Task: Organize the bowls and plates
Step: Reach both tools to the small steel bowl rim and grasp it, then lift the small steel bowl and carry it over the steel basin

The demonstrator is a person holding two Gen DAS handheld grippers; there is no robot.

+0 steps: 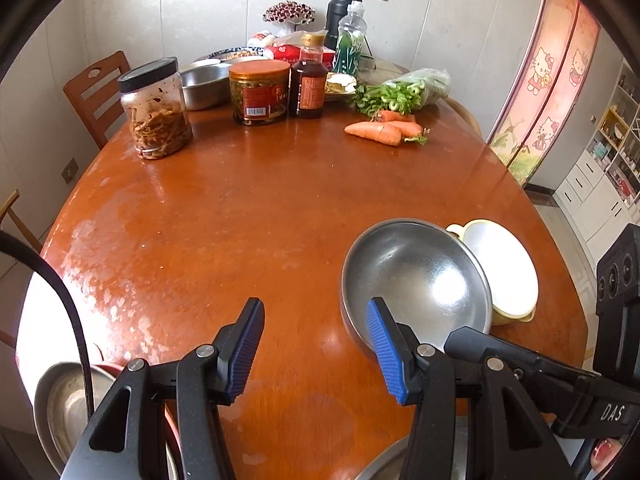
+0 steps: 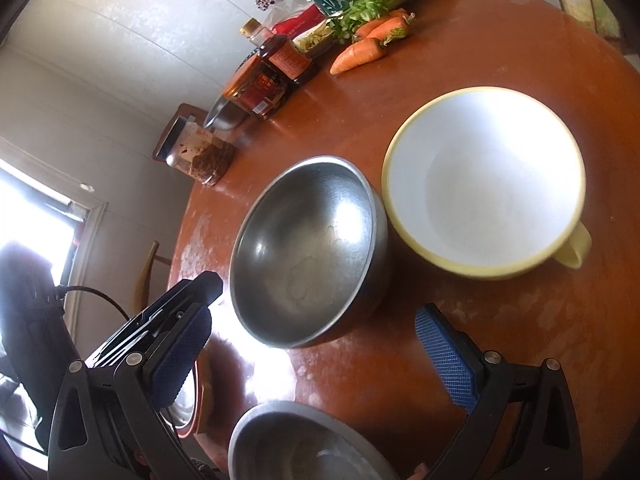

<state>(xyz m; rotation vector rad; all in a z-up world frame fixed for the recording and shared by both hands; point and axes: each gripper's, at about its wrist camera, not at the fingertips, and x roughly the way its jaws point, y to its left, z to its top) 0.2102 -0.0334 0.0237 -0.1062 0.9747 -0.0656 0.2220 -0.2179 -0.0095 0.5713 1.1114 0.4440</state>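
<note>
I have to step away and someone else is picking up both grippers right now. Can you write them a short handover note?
Left gripper: open, holding nothing, over the table beside the steel bowl.
Right gripper: open, holding nothing, pointed at the same steel bowl.
Things: the steel bowl stands upright near the table's front edge, with the yellow-rimmed white bowl right beside it. Another metal bowl sits just below the right gripper, and a metal dish at the left edge.
Done: nothing stacked among the two bowls in front.
Left: pick up the bowls and gather them; the steel bowl looks like the nearest one.
</note>
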